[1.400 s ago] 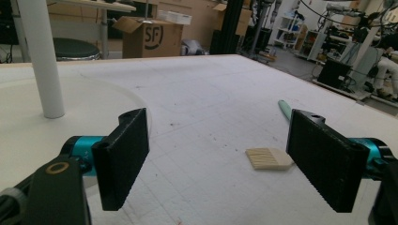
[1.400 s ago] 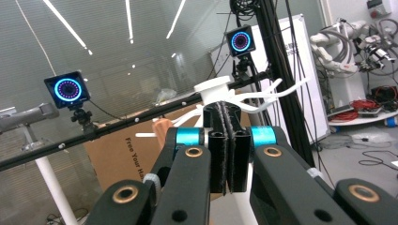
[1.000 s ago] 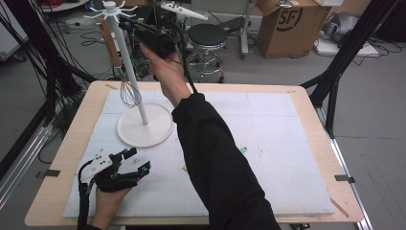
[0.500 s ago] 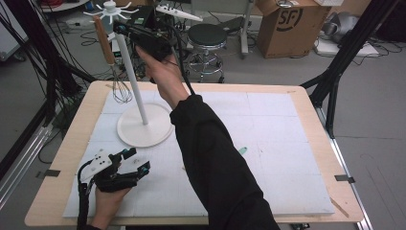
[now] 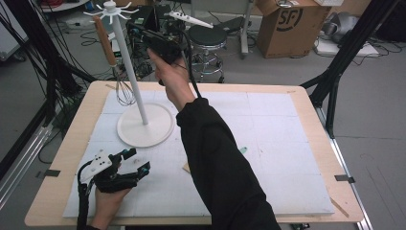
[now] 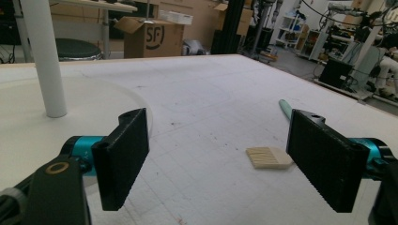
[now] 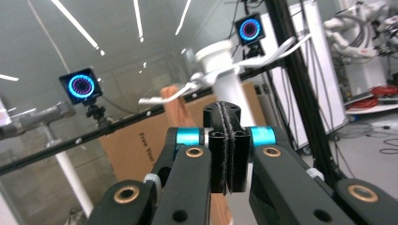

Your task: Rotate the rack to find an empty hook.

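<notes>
A white hook stand (image 5: 139, 91) rises from a round base (image 5: 146, 127) at the table's left. From one of its top hooks hangs a whisk with a wooden handle (image 5: 104, 36) and wire loops (image 5: 125, 92). My right gripper (image 5: 136, 28) is raised beside the stand's top, shut with nothing between its pads. In the right gripper view (image 7: 227, 150) the pads touch, and the whisk handle (image 7: 172, 107) and the stand's top (image 7: 220, 56) lie just behind them. My left gripper (image 5: 134, 160) rests open on the table near the front edge, its jaws wide apart (image 6: 223, 159).
A small brush with a pale head (image 6: 267, 157) and teal handle (image 6: 284, 107) lies on the white mat (image 5: 287, 143), partly under my right arm. A stool (image 5: 208, 36) and a cardboard box (image 5: 287, 24) stand beyond the far edge.
My right gripper has shifted slightly left and up toward the stand's top. The whisk has swung a little on its hook. The left gripper has stayed put.
</notes>
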Action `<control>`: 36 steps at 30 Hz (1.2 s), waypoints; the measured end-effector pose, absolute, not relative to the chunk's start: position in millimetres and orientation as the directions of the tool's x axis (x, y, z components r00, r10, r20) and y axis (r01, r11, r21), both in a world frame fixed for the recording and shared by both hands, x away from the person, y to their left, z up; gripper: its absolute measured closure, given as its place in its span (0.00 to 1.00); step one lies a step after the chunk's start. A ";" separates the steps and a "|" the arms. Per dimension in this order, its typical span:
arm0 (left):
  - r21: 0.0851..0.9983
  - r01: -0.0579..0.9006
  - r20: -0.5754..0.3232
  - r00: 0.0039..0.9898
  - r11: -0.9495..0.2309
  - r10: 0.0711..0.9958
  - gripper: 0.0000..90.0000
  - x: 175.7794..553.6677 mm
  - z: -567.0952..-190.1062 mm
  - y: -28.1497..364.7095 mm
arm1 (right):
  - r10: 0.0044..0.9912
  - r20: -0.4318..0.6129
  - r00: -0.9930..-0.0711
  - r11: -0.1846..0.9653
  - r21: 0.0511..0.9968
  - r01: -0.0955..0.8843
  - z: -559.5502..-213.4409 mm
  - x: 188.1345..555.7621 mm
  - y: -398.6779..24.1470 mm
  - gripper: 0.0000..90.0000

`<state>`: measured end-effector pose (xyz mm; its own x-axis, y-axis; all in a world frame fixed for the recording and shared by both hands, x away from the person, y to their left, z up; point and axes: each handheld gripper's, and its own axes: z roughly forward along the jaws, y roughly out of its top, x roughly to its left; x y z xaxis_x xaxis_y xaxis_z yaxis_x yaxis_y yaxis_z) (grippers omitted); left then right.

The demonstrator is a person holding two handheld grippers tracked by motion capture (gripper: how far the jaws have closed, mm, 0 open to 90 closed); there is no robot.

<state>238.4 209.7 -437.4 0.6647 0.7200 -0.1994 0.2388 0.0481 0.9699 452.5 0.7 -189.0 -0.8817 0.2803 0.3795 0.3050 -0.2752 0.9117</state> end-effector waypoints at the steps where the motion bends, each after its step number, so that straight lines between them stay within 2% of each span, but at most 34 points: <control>1: 0.970 0.238 -0.199 0.665 0.048 0.720 0.24 238.4 -437.4 209.7 | 0.282 0.380 -0.881 -0.289 0.909 0.300 -187.5 452.6 -1.3 1.00; 9: 0.970 0.241 -0.197 0.668 0.043 0.717 0.25 239.1 -437.5 208.9 | 0.287 0.374 -0.882 -0.323 0.905 0.278 -177.9 450.7 -8.4 1.00; 27: 0.969 0.243 -0.207 0.681 0.050 0.702 0.25 245.6 -439.1 205.5 | 0.270 0.348 -0.898 -0.256 0.925 0.282 -171.7 434.8 7.6 1.00; 30: 0.969 0.243 -0.206 0.682 0.047 0.702 0.24 246.3 -439.1 204.4 | 0.281 0.369 -0.886 -0.257 0.918 0.301 -176.5 433.4 -5.5 0.84; 32: 0.968 0.248 -0.205 0.682 0.041 0.702 0.24 247.1 -439.4 204.1 | 0.295 0.373 -0.880 -0.248 0.919 0.306 -181.0 433.6 -15.1 0.78; 35: 0.969 0.248 -0.190 0.686 0.020 0.703 0.24 247.3 -440.0 203.1 | 0.304 0.375 -0.876 -0.249 0.918 0.307 -185.9 433.5 -28.4 0.63; 36: 0.969 0.248 -0.186 0.686 0.015 0.704 0.24 247.5 -440.4 202.6 | 0.308 0.383 -0.871 -0.253 0.915 0.313 -187.0 433.8 -34.1 0.61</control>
